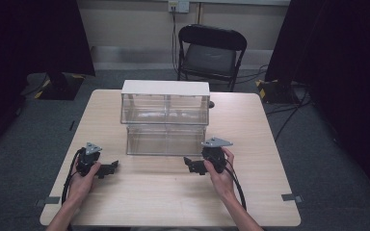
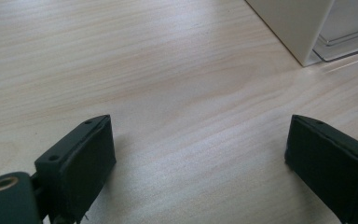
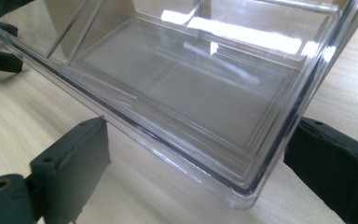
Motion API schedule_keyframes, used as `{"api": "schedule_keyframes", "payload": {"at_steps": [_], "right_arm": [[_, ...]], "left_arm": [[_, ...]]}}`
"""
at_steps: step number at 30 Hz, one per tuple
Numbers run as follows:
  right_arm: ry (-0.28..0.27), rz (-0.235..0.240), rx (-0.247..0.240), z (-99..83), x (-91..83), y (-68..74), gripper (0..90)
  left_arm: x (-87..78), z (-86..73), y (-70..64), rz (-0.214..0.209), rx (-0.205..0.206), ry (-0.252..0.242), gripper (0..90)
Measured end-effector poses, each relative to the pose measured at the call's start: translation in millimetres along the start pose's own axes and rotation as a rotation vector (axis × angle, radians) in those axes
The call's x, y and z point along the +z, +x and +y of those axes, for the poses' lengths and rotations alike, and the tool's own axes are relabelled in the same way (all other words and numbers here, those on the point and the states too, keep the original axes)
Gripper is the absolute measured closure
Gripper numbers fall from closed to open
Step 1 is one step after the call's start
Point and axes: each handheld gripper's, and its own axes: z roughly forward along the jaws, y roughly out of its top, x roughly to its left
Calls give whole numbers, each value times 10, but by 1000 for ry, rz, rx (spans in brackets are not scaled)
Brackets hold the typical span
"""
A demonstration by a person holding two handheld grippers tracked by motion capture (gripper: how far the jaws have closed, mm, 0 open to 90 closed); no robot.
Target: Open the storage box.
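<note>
In the high view, a clear drawer box (image 1: 165,114) with a white top is sitting toward the far middle of the worktop (image 1: 139,202), its lower drawer (image 1: 166,139) pulled out toward the person, while the left tongs (image 1: 110,169) and right tongs (image 1: 189,164) are resting near the front edge, pointing at each other. In the left gripper view, the left tongs (image 2: 200,154) are lying released, jaws wide apart over bare wood, with the box's white corner (image 2: 293,23) at the upper right. In the right gripper view, the right tongs (image 3: 196,158) are also gaping, empty, with the drawer's (image 3: 191,93) clear corner sitting between the jaws.
</note>
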Motion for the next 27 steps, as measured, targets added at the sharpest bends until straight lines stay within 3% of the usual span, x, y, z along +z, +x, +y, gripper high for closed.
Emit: {"api": "schedule_keyframes", "payload": {"at_steps": [27], "right_arm": [[-30,-3,-13,66,-30,23,16]], "left_arm": [[0,0,0,0,0,0,77]]}}
